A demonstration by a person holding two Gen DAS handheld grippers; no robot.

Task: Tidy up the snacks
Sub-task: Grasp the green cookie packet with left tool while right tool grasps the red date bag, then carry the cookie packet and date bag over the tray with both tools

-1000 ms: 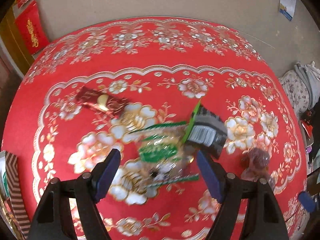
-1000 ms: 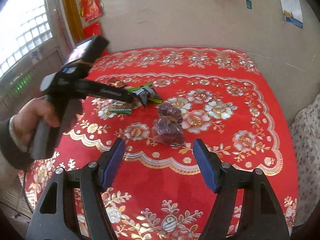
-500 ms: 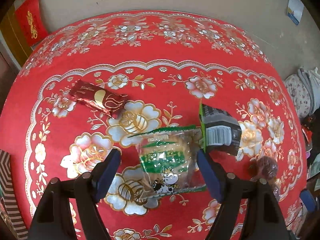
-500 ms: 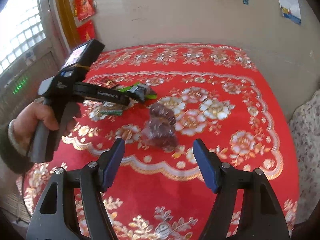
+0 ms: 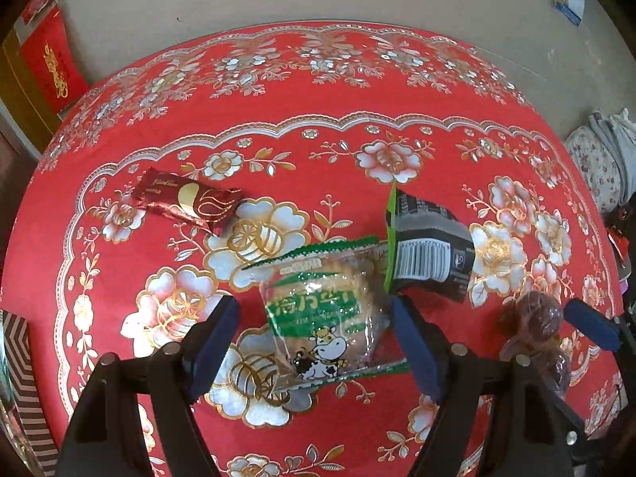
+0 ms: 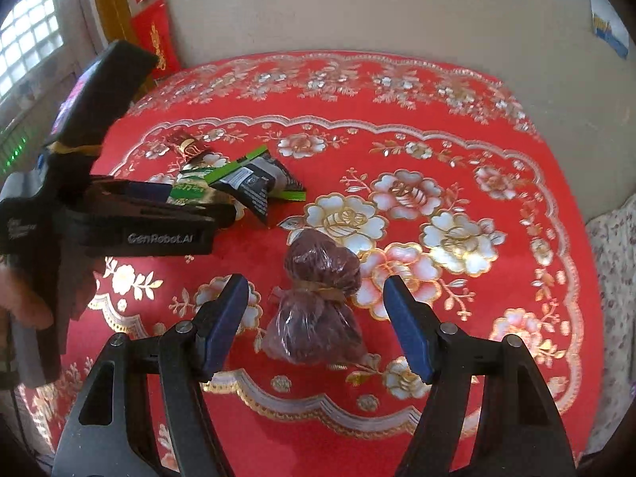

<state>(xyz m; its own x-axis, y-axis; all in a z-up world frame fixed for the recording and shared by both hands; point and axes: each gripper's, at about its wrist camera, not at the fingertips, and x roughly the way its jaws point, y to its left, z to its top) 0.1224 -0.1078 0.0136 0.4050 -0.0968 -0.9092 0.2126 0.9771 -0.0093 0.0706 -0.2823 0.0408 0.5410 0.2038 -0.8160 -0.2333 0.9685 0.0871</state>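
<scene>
On the red flowered tablecloth lie a clear-and-green pastry packet with a cartoon cow, a black-and-green packet touching its right end, and a dark red bar with gold print to the left. My left gripper is open and hovers over the pastry packet, one finger on each side. A tied clear bag of dark red snacks lies further right. Above it my right gripper stands open, its blue pads apart from the bag. The left gripper also shows in the right wrist view, held by a hand.
A brown striped box stands at the table's left edge. A flowered cushion lies beyond the right edge. The wall runs close behind the table, with a red hanging at its left.
My right gripper has come forward and down, so the tied bag now lies between its fingers in view. The left gripper has stayed over the pastry packet.
</scene>
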